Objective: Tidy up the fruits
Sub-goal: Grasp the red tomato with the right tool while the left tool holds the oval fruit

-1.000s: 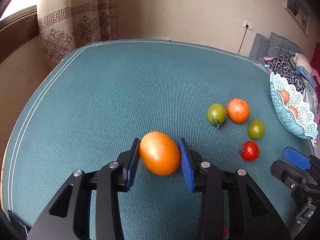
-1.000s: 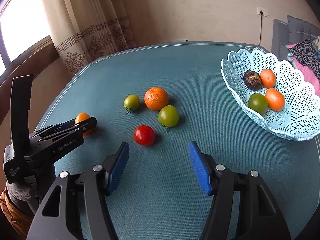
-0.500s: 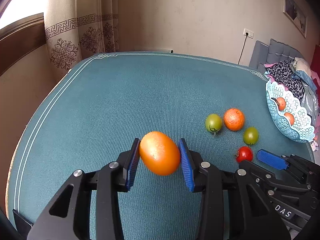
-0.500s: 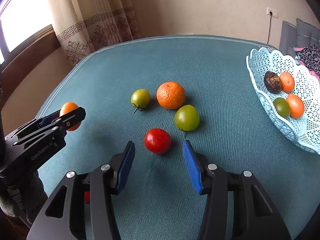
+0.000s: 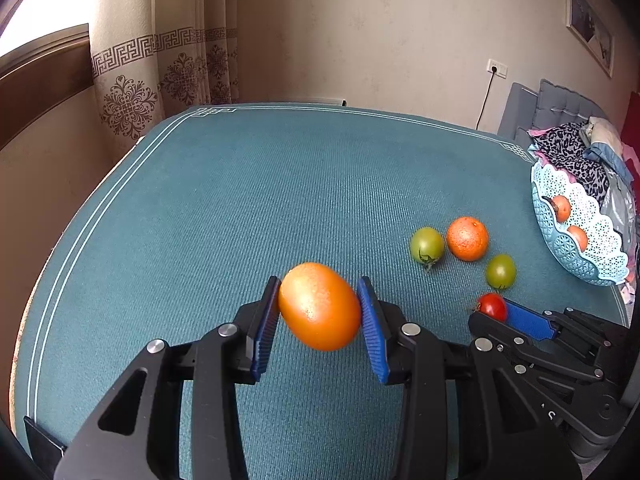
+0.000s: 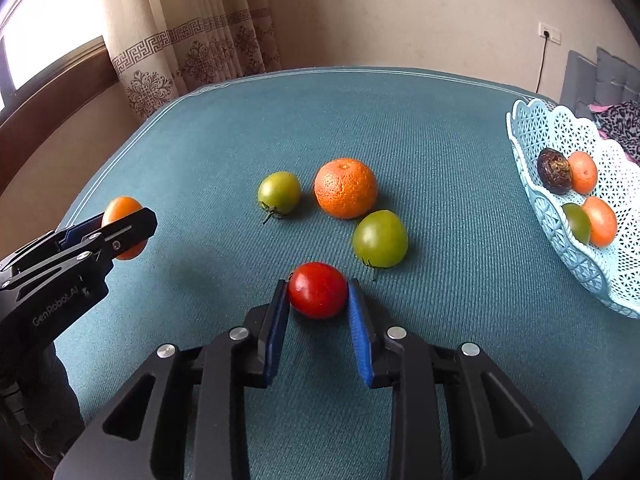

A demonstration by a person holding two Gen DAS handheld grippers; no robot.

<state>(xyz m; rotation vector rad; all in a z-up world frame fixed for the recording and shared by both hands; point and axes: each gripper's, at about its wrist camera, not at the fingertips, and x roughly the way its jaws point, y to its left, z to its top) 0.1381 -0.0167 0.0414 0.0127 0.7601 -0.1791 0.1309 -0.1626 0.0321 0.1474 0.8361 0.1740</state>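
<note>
My left gripper [image 5: 319, 283] is shut on a smooth orange fruit [image 5: 320, 306] and holds it just above the teal table; the right wrist view shows this fruit [image 6: 120, 206] at the far left. Both blue pads of my right gripper [image 6: 318, 285] press on a red tomato [image 6: 318, 296] that rests on the cloth, so it is shut on it. Just beyond lie a green tomato [image 6: 380, 239], a mandarin [image 6: 345, 188] and a second green tomato [image 6: 279, 192]. At the right edge stands a pale blue lattice basket [image 6: 560, 216] with several fruits in it.
The teal tablecloth [image 5: 240, 200] stretches bare to the far and left edges. A curtain and a window sill stand behind the left corner. A grey couch with piled clothes [image 5: 572, 148] sits behind the basket [image 5: 580, 264].
My right gripper moved forward over the red tomato and its jaws closed onto it. The left gripper kept the orange fruit and hardly moved.
</note>
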